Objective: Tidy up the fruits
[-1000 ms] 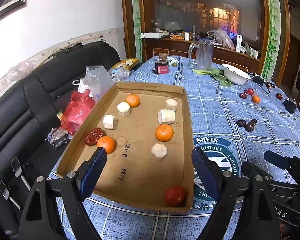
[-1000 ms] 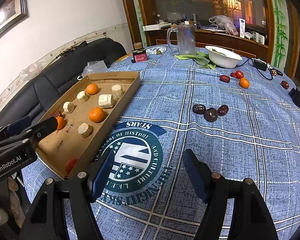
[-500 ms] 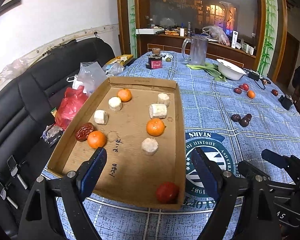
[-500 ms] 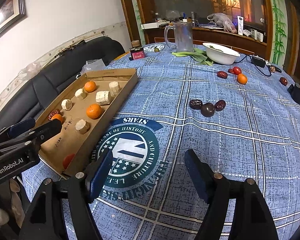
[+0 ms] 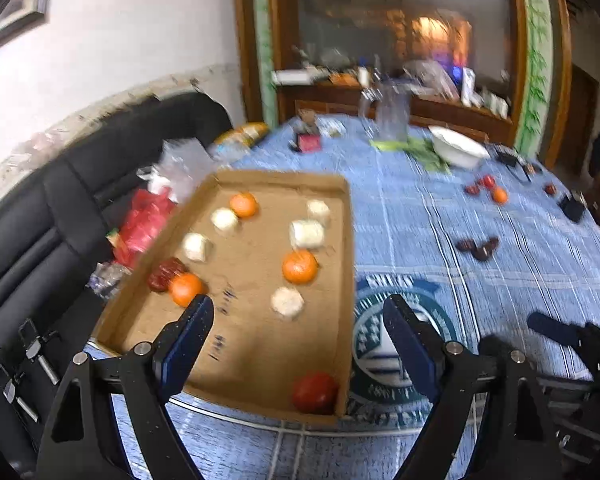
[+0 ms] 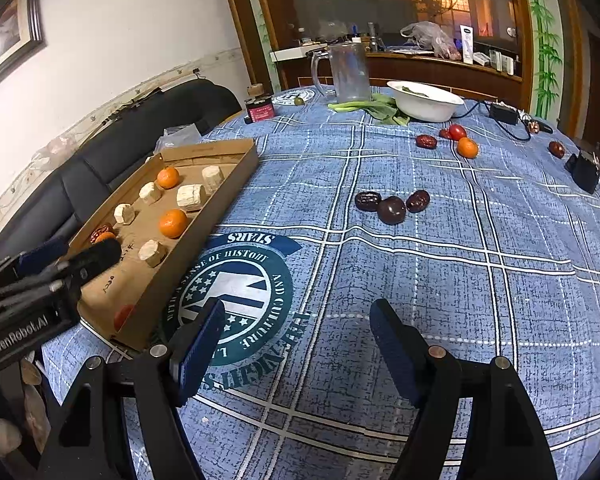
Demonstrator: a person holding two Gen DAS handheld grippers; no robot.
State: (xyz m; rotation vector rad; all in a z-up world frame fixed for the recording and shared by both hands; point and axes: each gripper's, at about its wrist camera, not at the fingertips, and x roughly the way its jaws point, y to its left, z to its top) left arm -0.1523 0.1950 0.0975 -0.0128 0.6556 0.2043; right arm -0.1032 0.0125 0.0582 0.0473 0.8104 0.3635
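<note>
Right wrist view showed your right hand-held gripper [image 6: 296, 328] with its jaws spread wide and nothing between them, poised over the near edge of the bench [image 6: 480, 288], above the printed emblem [image 6: 236, 292] on the cloth. Your left hand-held gripper [image 5: 298, 332] was likewise open and empty, held over the near end of the cardboard tray [image 5: 348, 280], which sat along the bench's left edge.

You were, I judge, partway through. In the tray lay a tomato [image 5: 314, 392] in its near right corner, three oranges, several pale chunks and a red date [image 5: 165, 274] by its left wall. Still loose on the cloth were the three dark dates [image 6: 392, 205] near the middle of the bench, and farther off, toward the far right, an orange [image 6: 467, 147] with a small tomato [image 6: 457, 131] and more dates beside them; one date [image 6: 556, 149] lay alone near the right edge.

You had open cloth between the right gripper and the dark dates, with nothing in the way. The tray's raised right wall stood between the loose fruit and the tray floor. At the far edge, the white bowl [image 6: 426, 102], the greens and the glass mug [image 6: 346, 70] crowded the farther fruit.
</note>
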